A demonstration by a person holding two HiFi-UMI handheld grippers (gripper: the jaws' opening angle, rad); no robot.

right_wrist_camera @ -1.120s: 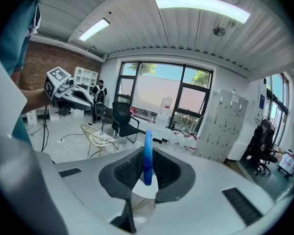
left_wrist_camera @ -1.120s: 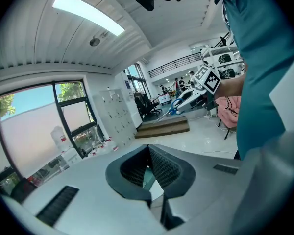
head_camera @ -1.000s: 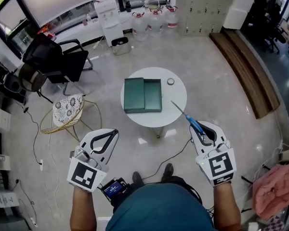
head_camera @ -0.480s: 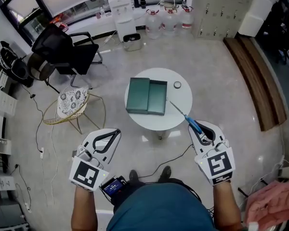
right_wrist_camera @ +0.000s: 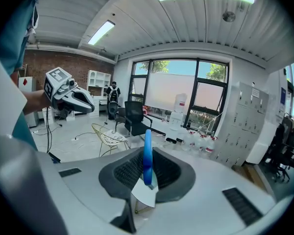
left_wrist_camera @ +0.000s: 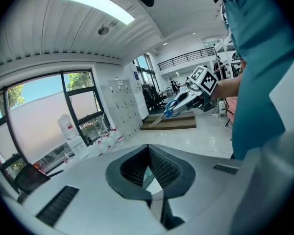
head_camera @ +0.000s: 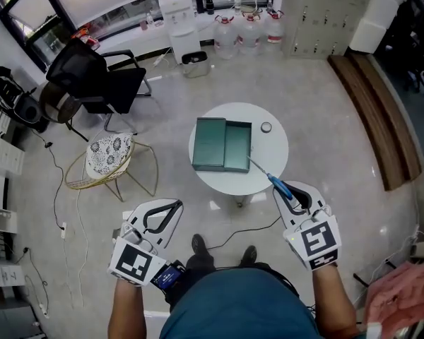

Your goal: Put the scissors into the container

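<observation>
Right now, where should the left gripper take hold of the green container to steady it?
Probably the left wall of the green container, coming from the left: its open half lies right, where the right gripper holds the scissors, and the left gripper holds nothing.

Glossy floor (head_camera: 325,119), blk office chair (head_camera: 92,83), wire chair (head_camera: 109,157), jugs (head_camera: 249,32) nr window (head_camera: 113,6)

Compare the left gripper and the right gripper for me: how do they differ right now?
The right gripper is clamped on the scissors, blades pointing at the table; the left gripper has its jaws together on nothing. The right gripper sits by the table's edge; the left gripper hangs over floor, farther off. Both are white with a marker cube and aim toward the table.
</observation>
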